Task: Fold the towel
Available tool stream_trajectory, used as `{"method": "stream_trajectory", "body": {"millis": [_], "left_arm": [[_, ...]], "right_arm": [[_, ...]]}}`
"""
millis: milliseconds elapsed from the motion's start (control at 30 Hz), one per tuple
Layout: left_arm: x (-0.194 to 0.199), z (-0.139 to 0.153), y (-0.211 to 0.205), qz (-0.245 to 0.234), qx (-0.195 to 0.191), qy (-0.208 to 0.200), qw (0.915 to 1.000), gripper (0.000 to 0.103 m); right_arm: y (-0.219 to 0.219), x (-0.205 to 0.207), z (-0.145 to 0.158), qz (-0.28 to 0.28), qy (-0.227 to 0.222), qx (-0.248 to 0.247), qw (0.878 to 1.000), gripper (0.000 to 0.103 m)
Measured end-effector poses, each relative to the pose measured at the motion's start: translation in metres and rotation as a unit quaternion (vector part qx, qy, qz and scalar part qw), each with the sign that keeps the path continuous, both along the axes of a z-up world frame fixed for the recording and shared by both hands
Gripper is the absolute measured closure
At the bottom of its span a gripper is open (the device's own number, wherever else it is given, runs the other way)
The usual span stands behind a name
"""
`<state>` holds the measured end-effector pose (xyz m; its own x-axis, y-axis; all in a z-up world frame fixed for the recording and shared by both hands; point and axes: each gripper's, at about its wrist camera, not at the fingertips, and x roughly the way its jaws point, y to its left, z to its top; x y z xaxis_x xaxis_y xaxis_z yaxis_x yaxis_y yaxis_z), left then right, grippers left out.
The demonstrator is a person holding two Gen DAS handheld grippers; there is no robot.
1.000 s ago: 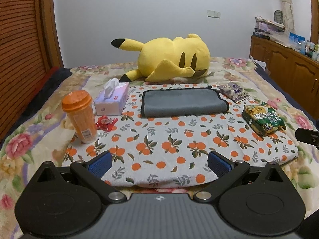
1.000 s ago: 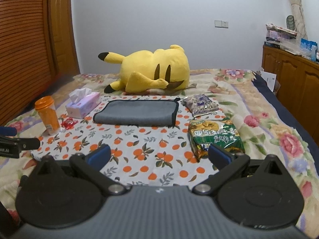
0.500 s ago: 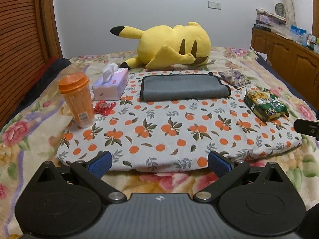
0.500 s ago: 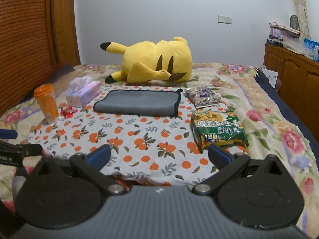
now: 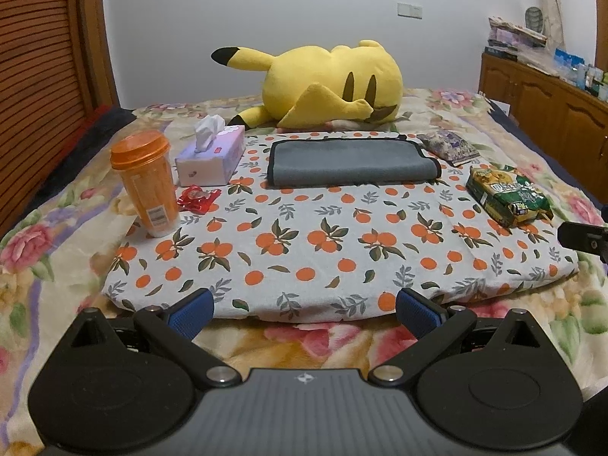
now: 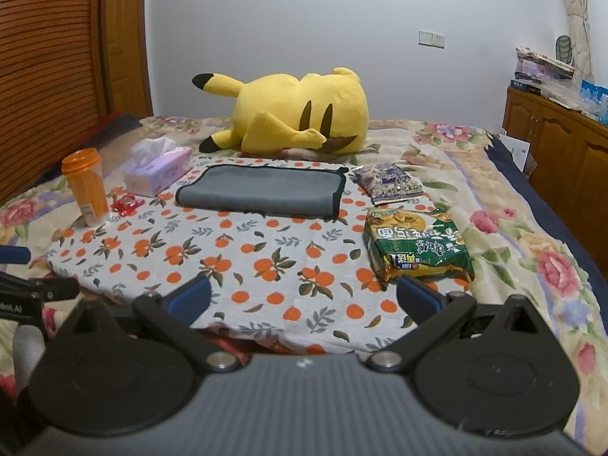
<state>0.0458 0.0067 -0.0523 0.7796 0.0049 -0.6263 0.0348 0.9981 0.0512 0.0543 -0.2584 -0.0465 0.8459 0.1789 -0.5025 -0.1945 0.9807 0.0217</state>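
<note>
Grey towel (image 5: 351,159) (image 6: 262,190) lies folded flat, black-edged, at the far side of an orange-print cloth (image 5: 334,250) (image 6: 243,262) spread on the bed (image 5: 57,258) (image 6: 532,235). Yellow plush (image 5: 330,83) (image 6: 300,112) on its side just behind the towel. Left of the towel: tissue box (image 5: 211,155) (image 6: 157,171), near it a red wrapper (image 5: 197,198) (image 6: 126,204), then an upright orange cup (image 5: 146,182) (image 6: 85,186) at the cloth's left edge. Right of the towel: purple snack packet (image 5: 448,146) (image 6: 389,182); nearer, a green snack bag (image 5: 507,194) (image 6: 416,245) at the cloth's right edge. Left gripper (image 5: 304,313) at the cloth's near edge, well apart from the towel, jaws open wide, holding nothing. Right gripper (image 6: 304,298) over the near edge of the cloth, right finger just beside the green bag, jaws likewise open and empty. Wooden cabinet (image 5: 551,106) (image 6: 562,140) along the right wall.
</note>
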Motion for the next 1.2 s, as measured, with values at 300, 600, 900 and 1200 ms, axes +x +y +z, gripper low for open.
{"method": "stream_trajectory", "body": {"millis": [300, 600, 900, 1200], "left_arm": [[-0.011, 0.013, -0.002, 0.008, 0.004, -0.030, 0.9995, 0.000], [-0.021, 0.023, -0.006, 0.007, 0.011, -0.070, 0.9975, 0.000], [-0.028, 0.029, -0.011, -0.003, 0.018, -0.097, 0.9951, 0.000], [-0.035, 0.035, -0.012, -0.004, 0.015, -0.127, 0.9918, 0.000]], "right_arm": [[-0.002, -0.005, 0.002, -0.007, -0.006, 0.000, 1.000, 0.000], [-0.005, -0.015, 0.009, -0.011, -0.048, 0.011, 0.999, 0.000], [-0.007, -0.017, 0.011, -0.015, -0.062, 0.017, 0.998, 0.000], [-0.007, -0.021, 0.014, -0.018, -0.080, 0.021, 0.996, 0.000]]}}
